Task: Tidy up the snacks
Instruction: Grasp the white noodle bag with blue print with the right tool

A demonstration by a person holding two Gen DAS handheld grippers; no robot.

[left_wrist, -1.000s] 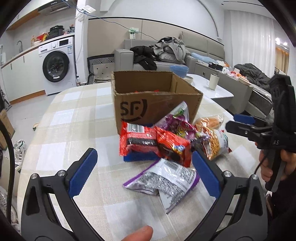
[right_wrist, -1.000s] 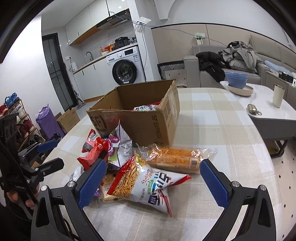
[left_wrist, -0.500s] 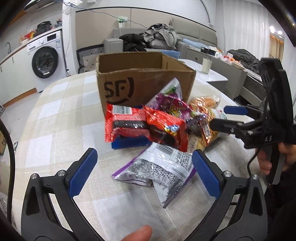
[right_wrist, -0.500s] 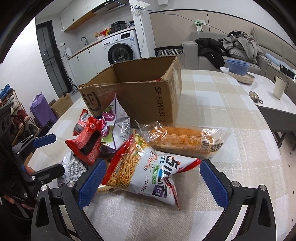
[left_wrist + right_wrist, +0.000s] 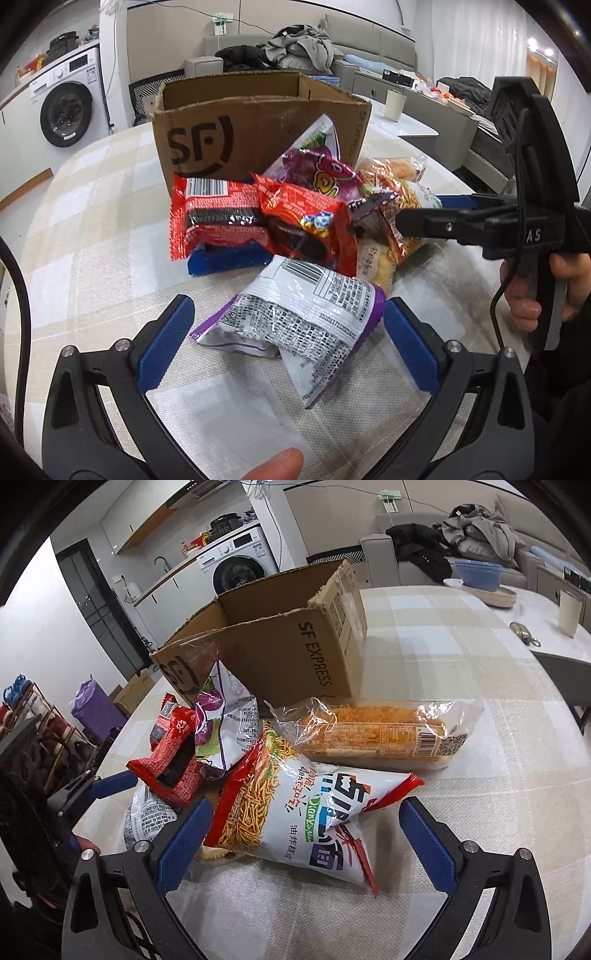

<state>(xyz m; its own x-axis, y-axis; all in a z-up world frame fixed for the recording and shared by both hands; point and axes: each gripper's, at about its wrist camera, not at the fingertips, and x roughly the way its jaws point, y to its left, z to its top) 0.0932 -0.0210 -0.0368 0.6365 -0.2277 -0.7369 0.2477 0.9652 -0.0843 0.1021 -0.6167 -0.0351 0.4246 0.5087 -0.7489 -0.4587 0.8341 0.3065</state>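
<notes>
A pile of snack packets lies in front of an open cardboard box (image 5: 255,122) marked SF. My left gripper (image 5: 284,336) is open, its blue pads on either side of a silver and purple bag (image 5: 295,314). Behind that bag are red packets (image 5: 258,225) and a purple bag (image 5: 325,173). My right gripper (image 5: 303,838) is open around a white and red noodle snack bag (image 5: 295,812). A clear orange packet (image 5: 376,734) lies beyond it. The right gripper also shows in the left wrist view (image 5: 417,218), at the right of the pile.
The table (image 5: 461,657) has a checked beige cloth. A blue flat pack (image 5: 229,260) lies under the red packets. A white side table (image 5: 546,627) with a cup and a blue bowl stands to the right. A sofa and a washing machine (image 5: 66,107) are behind.
Both grippers have moved forward and down toward the pile. The silver bag now lies between the left pads, and the noodle bag between the right pads. Both stay open.
</notes>
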